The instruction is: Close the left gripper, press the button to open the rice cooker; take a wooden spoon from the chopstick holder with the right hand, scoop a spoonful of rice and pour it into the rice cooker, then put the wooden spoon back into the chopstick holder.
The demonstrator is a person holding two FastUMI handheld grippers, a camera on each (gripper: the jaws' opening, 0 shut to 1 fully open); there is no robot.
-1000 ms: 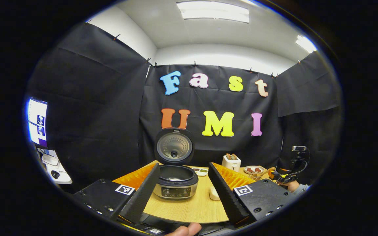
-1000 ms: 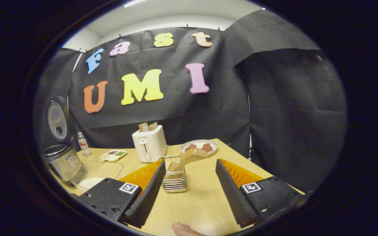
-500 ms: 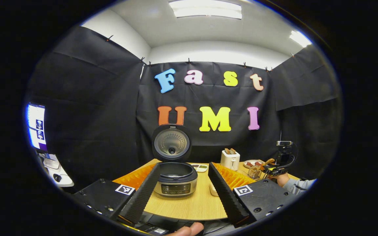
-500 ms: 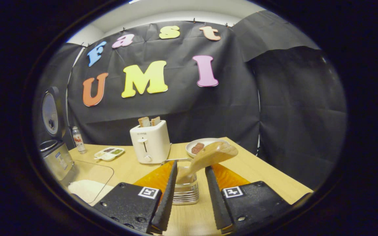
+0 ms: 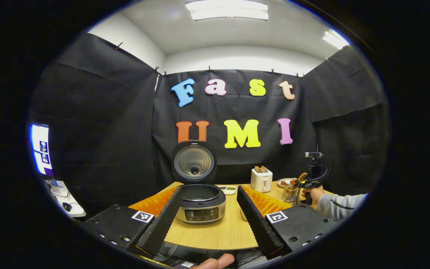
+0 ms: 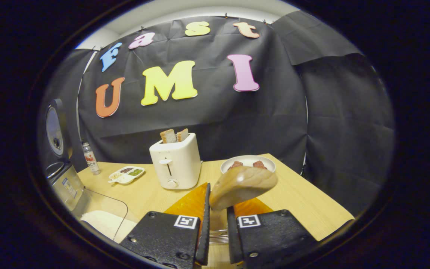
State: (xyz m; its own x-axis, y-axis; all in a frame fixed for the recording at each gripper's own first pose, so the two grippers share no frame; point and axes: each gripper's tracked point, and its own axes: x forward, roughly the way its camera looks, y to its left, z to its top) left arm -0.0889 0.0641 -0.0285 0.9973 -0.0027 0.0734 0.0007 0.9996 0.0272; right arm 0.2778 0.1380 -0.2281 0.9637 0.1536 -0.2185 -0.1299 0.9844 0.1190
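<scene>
The rice cooker stands on the wooden table with its lid raised upright. My left gripper is open, its fingers framing the cooker from a short way back. The cooker also sits at the left edge of the right gripper view. My right gripper is shut on the handle of the wooden spoon, whose bowl sticks up above the fingertips. Below, the wire chopstick holder shows between the fingers. Farther off, a hand holds the right gripper over the holder.
A clear container of white rice lies beside the cooker. A white toaster with bread, a plate of food, a small sauce tray and a bottle stand toward the back. The table edge runs on the right.
My right gripper moved in over the chopstick holder and shut on the spoon handle. The left gripper drew back a little from the cooker and stayed open.
</scene>
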